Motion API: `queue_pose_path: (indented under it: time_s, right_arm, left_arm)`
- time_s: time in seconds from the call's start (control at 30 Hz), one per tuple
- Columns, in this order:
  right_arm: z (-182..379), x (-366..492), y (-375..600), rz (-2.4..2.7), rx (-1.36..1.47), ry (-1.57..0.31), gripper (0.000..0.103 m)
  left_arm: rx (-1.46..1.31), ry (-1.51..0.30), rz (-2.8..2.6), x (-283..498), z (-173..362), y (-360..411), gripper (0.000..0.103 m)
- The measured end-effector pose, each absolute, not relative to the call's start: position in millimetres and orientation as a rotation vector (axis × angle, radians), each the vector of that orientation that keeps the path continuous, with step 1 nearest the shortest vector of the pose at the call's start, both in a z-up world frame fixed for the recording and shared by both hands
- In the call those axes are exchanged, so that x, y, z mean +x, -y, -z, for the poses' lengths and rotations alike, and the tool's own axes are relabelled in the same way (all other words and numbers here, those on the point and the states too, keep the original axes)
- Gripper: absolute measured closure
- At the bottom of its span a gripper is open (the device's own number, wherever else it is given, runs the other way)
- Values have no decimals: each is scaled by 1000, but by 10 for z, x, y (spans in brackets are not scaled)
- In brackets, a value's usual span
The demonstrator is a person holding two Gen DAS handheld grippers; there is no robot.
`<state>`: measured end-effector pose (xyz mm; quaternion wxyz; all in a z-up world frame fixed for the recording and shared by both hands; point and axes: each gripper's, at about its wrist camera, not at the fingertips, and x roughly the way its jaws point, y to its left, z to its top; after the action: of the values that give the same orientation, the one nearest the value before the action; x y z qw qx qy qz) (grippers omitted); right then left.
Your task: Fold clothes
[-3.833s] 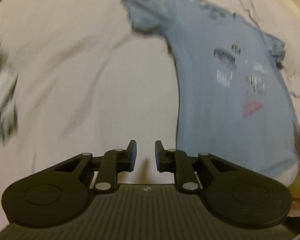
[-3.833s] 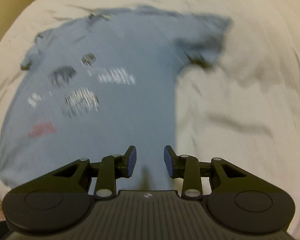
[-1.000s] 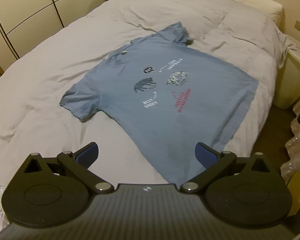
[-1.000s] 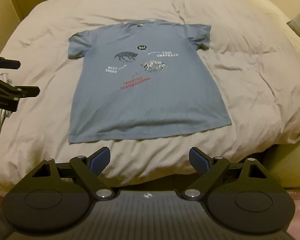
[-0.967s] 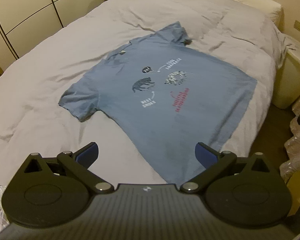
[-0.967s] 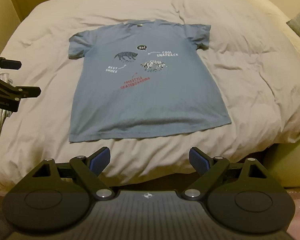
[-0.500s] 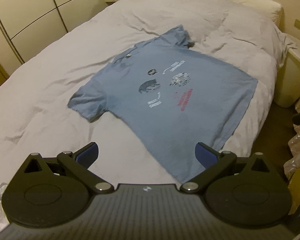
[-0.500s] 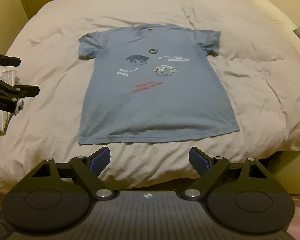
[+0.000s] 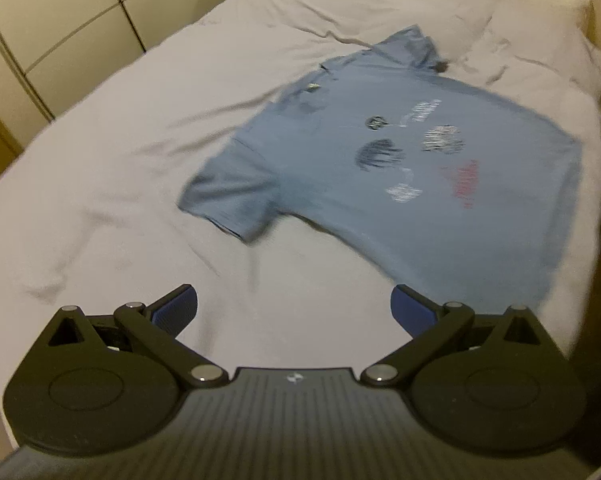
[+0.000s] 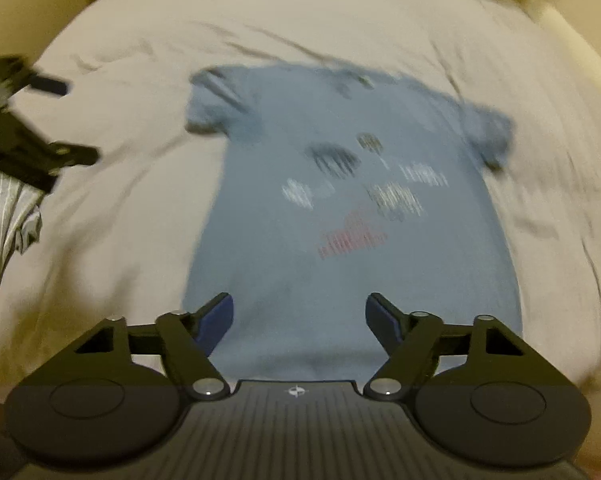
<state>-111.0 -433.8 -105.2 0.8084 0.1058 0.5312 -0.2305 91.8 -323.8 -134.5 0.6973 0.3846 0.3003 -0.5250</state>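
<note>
The bed fills most of the room from where both cameras look, its pale cover rumpled into soft creases, and its far end runs out of the left wrist view at the top. Along the left of that view stands a cream wardrobe with dark panel lines, only partly in frame. Both views are smeared by motion, so fine detail is hard to read.

The blue T-shirt lies spread flat, front up, on the cover toward the foot of the bed. Its chest print shows only as dark, white and red smudges; the words cannot be read. In the right wrist view the shirt lies with its collar away from the camera, and its bottom hem is hidden behind the gripper body. Its sleeves lie out to either side, one a little rumpled.

A striped grey garment sits at the left edge of the bed in the right wrist view, cut off by the frame.

The left hand-held gripper hangs above bare bedcover just short of the shirt's near sleeve, its blue-padded fingers spread wide with nothing between them. It also shows as a dark blurred shape at the left edge of the right wrist view. The right hand-held gripper hovers over the shirt's lower part, its fingers also spread apart and empty; whether they touch the cloth cannot be told.
</note>
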Motion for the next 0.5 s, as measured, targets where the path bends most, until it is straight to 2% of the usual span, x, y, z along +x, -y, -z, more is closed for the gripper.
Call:
queue_pose_path:
  time_s: [0.07,0.13,0.27,0.4,0.5]
  right_arm:
    - [1089,-794,4333,452,174,-1115,46]
    - [1143,-474,4318,408,113,-1093,51]
    - [1287,147,4276,308,-9,-1050,67]
    - [1591,648,4210,187,-127,-1045,71]
    - [1813,870,4294,145,-120,-1049,72]
  left_arm:
    - [868,-670,1177,1231,1426,3372,2]
    - [892,-640,1194,1483,1503,3497,2]
    - [1070,-450,1229,1873,1749,3762,16]
    - [1269,-283,1302,2118,2126,3928,30]
    - [1385,-181,1346,2280,2403,4029,37]
